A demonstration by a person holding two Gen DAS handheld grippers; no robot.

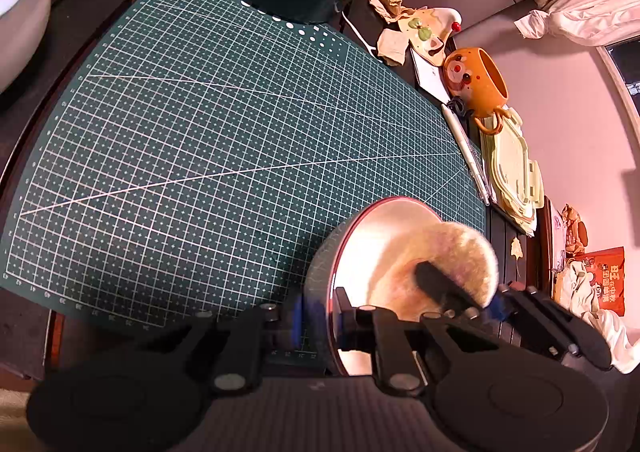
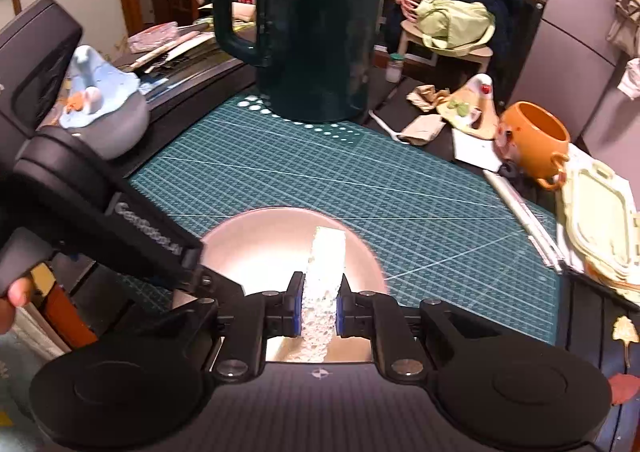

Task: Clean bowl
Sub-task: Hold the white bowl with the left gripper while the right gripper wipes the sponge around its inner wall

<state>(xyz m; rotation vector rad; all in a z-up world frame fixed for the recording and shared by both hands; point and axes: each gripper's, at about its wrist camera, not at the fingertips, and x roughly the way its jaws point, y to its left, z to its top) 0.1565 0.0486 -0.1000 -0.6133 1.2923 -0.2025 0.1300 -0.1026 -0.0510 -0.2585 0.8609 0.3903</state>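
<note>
A shiny metal bowl (image 2: 260, 248) sits on the green cutting mat (image 2: 360, 179), near its front edge. My left gripper (image 1: 320, 320) is shut on the bowl's rim; in the right wrist view it comes in from the left (image 2: 198, 272). My right gripper (image 2: 319, 312) is shut on a white sponge (image 2: 326, 252), which stands on edge inside the bowl. From the left wrist view the sponge (image 1: 452, 248) looks fluffy against the bowl's inner wall (image 1: 372, 244), with the right gripper (image 1: 468, 292) pinching it from the right. A hand shows at the left edge.
A tall dark green kettle (image 2: 312, 31) stands at the back of the mat. An orange bear mug (image 2: 536, 139), pale green lids (image 2: 600, 219) and a pen (image 2: 520, 207) line the right side. A grey dish with a blue figure (image 2: 104, 111) sits at the left.
</note>
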